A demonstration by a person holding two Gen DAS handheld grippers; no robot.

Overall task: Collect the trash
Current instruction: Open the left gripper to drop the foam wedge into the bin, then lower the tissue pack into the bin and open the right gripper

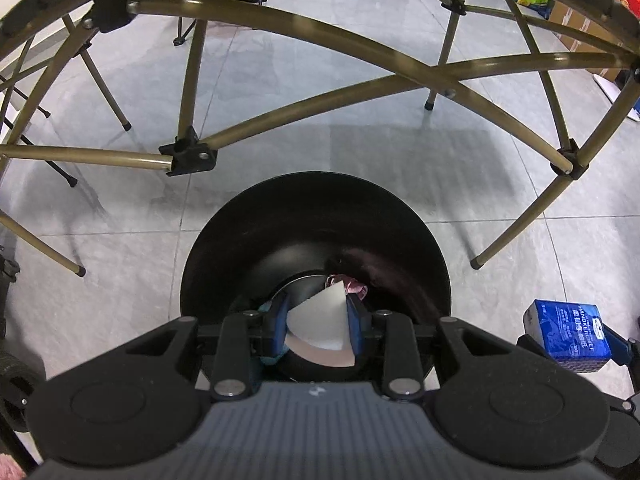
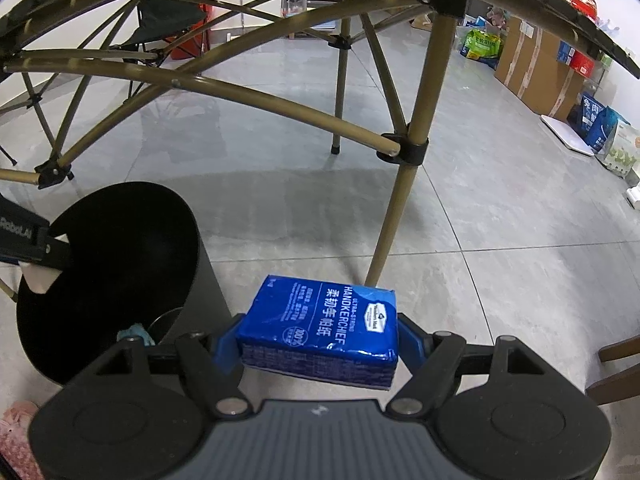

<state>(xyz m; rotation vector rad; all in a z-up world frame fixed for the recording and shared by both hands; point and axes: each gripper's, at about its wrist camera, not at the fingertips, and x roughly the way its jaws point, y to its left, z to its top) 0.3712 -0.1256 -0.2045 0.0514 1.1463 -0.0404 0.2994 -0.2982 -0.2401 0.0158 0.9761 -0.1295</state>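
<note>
My left gripper (image 1: 318, 326) is shut on a folded white paper (image 1: 320, 318) and hangs over the mouth of a round black bin (image 1: 316, 224) standing on the floor. Deep in the bin lie a pinkish wrapper (image 1: 356, 285) and something teal. In the right wrist view the bin (image 2: 120, 248) is at lower left, with the left gripper's arm (image 2: 28, 240) and its paper (image 2: 40, 278) over the rim. My right gripper (image 2: 318, 346) is shut on a blue handkerchief pack (image 2: 324, 330), held right of the bin; the pack (image 1: 568, 336) also shows at the left view's right edge.
A folding table's gold-coloured legs and cross struts (image 1: 280, 116) arch over the bin, one leg (image 2: 404, 184) just behind the pack. Cardboard boxes (image 2: 536, 64) and bags line the far right wall. A folding chair (image 2: 168, 16) stands at the back. Grey tiled floor surrounds the bin.
</note>
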